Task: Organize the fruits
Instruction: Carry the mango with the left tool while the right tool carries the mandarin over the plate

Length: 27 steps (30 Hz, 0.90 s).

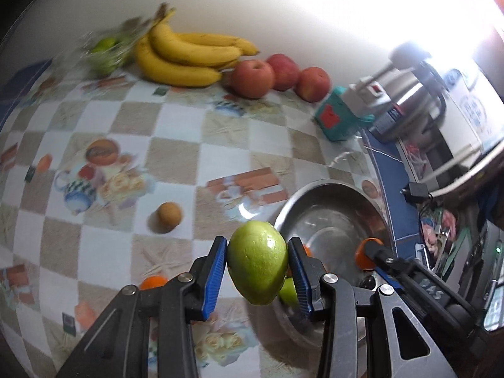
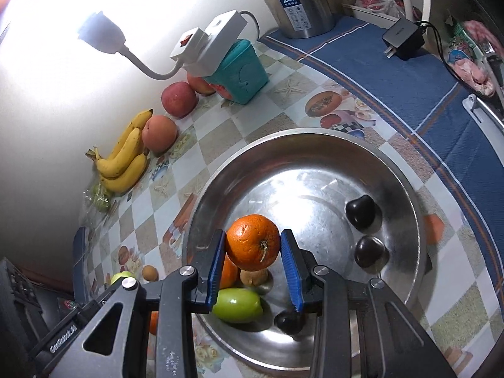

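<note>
My left gripper [image 1: 257, 263] is shut on a green fruit [image 1: 256, 261] and holds it above the near rim of the steel bowl [image 1: 330, 195]. My right gripper [image 2: 253, 250] is shut on an orange [image 2: 253, 241] and holds it over the steel bowl [image 2: 346, 151]. The bowl holds a green fruit [image 2: 237, 305], another orange [image 2: 229, 272], a small brown fruit [image 2: 252, 277] and three dark plums [image 2: 362, 211]. A small brown fruit [image 1: 169, 215] and an orange [image 1: 153, 282] lie on the tablecloth. The right gripper also shows in the left wrist view [image 1: 365, 253].
Bananas [image 1: 186, 58], three red apples [image 1: 252, 77] and bagged green fruit [image 1: 105, 52] lie by the wall. A teal box [image 1: 338, 116] carries a white power adapter [image 2: 208, 44] with a lamp. A steel kettle [image 2: 299, 0] and black charger [image 2: 403, 39] stand on blue cloth.
</note>
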### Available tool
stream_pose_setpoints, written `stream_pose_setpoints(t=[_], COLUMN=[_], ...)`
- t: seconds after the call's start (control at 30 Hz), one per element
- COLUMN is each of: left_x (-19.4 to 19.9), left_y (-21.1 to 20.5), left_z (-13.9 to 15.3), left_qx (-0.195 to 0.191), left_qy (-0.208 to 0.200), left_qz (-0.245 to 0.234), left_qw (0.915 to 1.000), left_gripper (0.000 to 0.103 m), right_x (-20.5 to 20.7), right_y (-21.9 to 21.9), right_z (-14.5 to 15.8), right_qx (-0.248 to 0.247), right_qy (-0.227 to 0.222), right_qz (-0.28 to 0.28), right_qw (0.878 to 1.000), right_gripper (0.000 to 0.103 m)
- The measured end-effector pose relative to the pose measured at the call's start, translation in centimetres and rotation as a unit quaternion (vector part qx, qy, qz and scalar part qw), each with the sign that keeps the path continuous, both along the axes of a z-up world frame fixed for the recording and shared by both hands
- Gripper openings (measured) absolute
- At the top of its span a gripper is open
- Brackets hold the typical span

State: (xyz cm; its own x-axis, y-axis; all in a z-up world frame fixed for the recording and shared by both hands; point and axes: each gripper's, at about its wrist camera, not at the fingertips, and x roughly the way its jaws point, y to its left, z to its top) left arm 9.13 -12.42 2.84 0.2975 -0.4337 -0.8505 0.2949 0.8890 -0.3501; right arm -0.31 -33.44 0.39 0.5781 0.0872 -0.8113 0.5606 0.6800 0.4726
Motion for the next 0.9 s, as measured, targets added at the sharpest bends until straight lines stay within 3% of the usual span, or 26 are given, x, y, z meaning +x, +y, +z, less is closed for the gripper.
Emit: stream_pose_setpoints(t=[0.37,0.9], left_x=[-0.1,1.1], left_y=[-4.2,-7.2], left_z=[-0.3,-0.9], left_qx=[0.014,0.01], left_qy=[-0.046,-0.069], left_qz=[-0.054,-0.074], left_qw=[0.9974,0.9948], left_gripper=[0.042,0.042], right_x=[0.5,0.8], right_y=[-0.9,-1.1], right_z=[-1.7,-1.5], right_qx=[-0.021,-0.063], right_qy=[0.02,0.029], right_qz=[-0.015,-0.021], right_qw=[0.999,0.997], right_gripper=[0.037,0.037])
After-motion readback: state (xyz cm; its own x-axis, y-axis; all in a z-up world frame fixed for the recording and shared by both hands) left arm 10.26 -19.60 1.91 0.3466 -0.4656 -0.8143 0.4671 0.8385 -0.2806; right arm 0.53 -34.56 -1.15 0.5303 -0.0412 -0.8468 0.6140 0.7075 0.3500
